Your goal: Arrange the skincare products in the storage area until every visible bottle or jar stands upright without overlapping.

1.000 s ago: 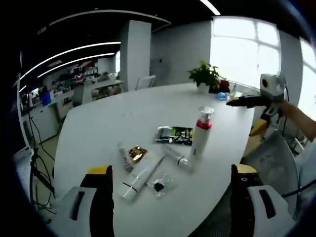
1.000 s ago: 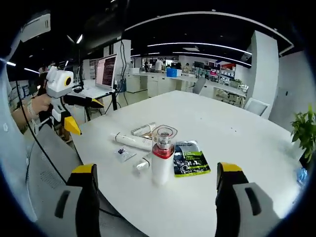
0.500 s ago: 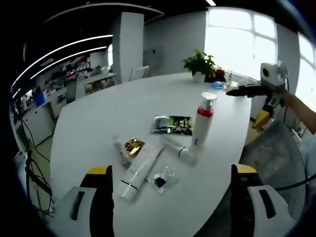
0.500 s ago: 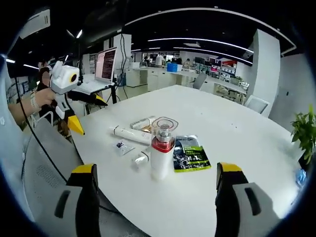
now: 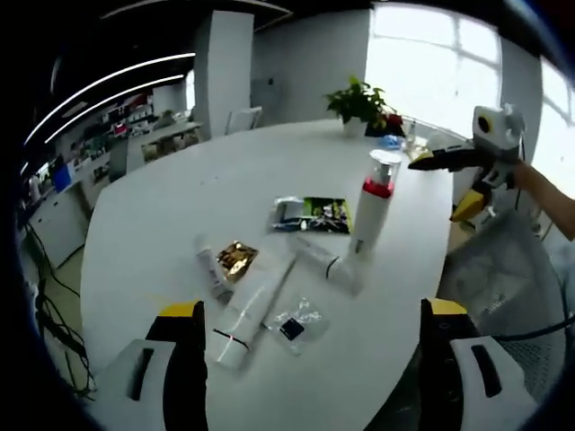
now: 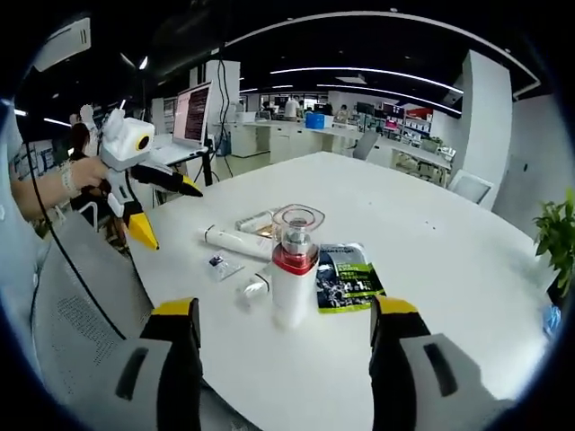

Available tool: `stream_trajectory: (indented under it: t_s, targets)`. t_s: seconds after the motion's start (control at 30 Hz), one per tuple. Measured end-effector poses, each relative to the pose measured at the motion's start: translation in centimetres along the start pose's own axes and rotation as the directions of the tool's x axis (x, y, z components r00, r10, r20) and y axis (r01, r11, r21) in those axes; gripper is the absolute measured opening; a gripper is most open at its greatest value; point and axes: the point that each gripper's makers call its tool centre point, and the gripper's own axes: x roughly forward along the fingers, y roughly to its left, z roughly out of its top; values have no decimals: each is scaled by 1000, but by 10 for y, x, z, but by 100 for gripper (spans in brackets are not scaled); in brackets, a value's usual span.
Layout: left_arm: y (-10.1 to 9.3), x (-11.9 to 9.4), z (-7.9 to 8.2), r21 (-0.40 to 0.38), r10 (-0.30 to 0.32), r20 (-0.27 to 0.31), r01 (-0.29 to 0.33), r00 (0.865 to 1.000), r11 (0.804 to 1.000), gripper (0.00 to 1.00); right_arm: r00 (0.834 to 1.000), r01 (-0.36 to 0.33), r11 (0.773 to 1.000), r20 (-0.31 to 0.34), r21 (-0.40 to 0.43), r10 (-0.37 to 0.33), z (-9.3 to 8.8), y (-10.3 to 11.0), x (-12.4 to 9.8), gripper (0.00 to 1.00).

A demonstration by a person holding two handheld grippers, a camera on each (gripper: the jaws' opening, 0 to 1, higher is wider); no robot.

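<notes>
right gripper (image 6: 283,337) jaws narrowed yet spread, left gripper (image 5: 310,346) spread, pump bottle (image 6: 290,269) upright near table edge (image 6: 193,310)

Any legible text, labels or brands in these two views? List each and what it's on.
None can be read.
Green and black sachet: white print on the front, too small and blurred.
White tube: a dark band, no legible lettering.
Pump bottle with red collar: plain white body, no label seen.
Small clear packet: a dark square inside, no words visible.
Monitor in the background: lines on screen, unreadable.
</notes>
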Motion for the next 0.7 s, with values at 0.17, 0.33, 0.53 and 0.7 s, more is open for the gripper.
stream_trajectory:
  t_s: [0.17, 0.33, 0.53, 0.7]
  targets:
    - [7, 12, -6, 47, -7, -57, 9, 998, 999, 97, 1000, -11, 1000, -4, 7, 12, -3, 0, 3, 61]
    - [19, 33, -9, 14, -37, -85, 38, 996, 999, 97, 999, -33, 998, 9, 47, 33, -3, 1, 5, 50]
    - [25, 52, -17, 36, -60, -140, 66, 988, 997, 77, 999, -49, 996, 5, 77, 49, -7, 3, 8, 45]
    - [31, 69, -18, 61, -68, -168, 80, 983, 995, 65, 999, -52, 996, -2, 78, 52, -7, 3, 10, 45]
